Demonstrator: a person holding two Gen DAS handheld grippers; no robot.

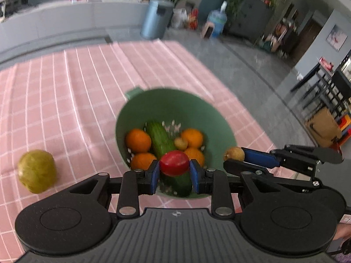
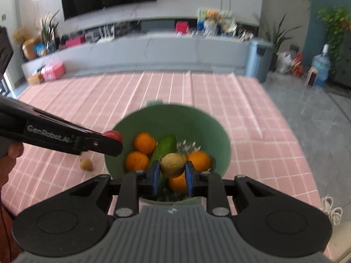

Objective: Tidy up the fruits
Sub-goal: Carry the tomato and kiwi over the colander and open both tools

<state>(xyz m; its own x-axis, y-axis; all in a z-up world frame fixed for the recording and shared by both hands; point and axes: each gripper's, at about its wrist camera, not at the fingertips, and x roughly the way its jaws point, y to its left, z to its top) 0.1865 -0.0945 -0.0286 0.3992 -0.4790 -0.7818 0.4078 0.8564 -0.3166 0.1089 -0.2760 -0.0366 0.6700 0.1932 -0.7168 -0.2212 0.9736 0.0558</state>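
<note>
Pink cloth (image 1: pixel 65 83); both fruits gripped above bowl (image 1: pixel 153 100).

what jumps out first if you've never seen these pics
The green bowl in the middle of the pink checked cloth, filled with oranges and a cucumber. Right above it, the left tool grips a red fruit and the right tool a yellowish one. One yellow-green fruit lies on the cloth left of the bowl.

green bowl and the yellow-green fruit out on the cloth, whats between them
Only bare pink checked tablecloth lies between the green bowl and the yellow-green fruit; the left wrist view shows it.
</note>
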